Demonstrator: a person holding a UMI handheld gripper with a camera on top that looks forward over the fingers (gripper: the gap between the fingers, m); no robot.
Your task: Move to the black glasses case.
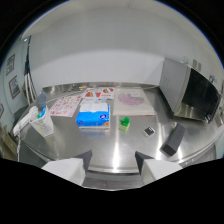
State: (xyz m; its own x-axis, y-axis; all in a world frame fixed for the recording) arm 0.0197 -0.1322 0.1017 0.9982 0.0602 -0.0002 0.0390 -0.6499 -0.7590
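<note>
The black glasses case (173,139) lies on the steel table (115,150), ahead of my fingers and off to the right, its long side angled away. My gripper (114,164) is open, with only bare table between its two pale fingers. The left finger (67,169) and the right finger (156,167) both sit well short of the case.
A blue tissue box (93,115) stands ahead, slightly left. A small green object (124,123) and a small dark square item (149,131) lie between it and the case. Printed sheets (131,100) lie farther back. A microwave (192,94) stands at the right rear, a clear bottle (41,115) at the left.
</note>
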